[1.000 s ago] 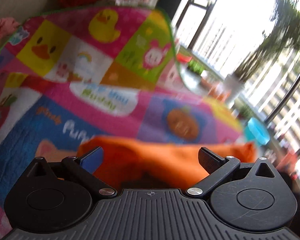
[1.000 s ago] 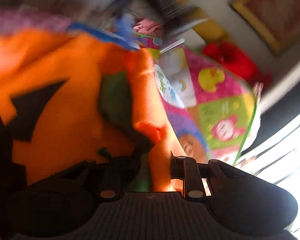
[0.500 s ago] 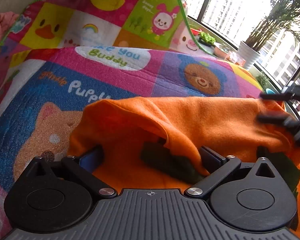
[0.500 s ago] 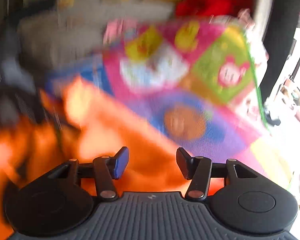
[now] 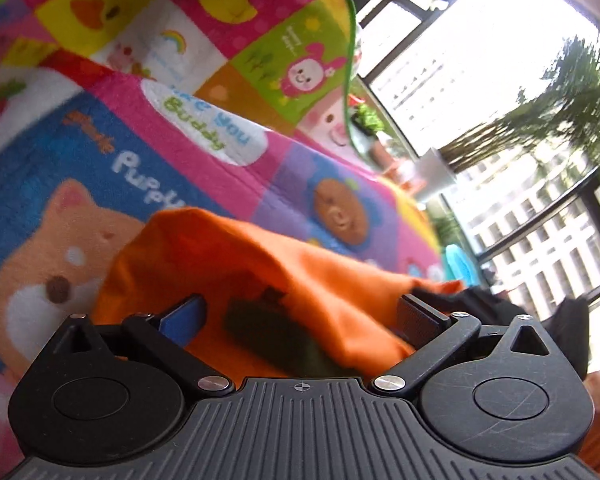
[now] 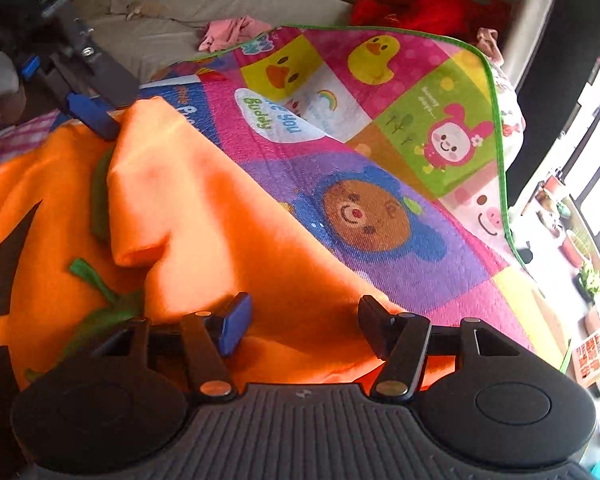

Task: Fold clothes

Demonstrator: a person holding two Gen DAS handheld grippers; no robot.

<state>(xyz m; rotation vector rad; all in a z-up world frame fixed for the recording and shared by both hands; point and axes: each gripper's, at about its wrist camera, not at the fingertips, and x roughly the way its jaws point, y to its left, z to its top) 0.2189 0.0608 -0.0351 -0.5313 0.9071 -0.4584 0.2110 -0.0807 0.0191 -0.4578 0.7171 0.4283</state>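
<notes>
The orange garment [image 6: 204, 208] lies on the cartoon play mat [image 6: 400, 152], one side already folded over itself; it looks soft, light and floppy, so I would pinch it at an edge or corner of the fold. Both the left gripper [image 5: 300, 316] and the right gripper [image 6: 300, 316] have fingers apart, holding nothing. Compared with one second ago, the right gripper has released the cloth and both views are steadier

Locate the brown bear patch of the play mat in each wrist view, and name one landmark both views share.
Left wrist: bear patch, right of centre, just beyond the orange garment.
Right wrist: bear patch, centre, right of the garment's edge.
Shared landmark: the "Buddy" speech bubble.
</notes>
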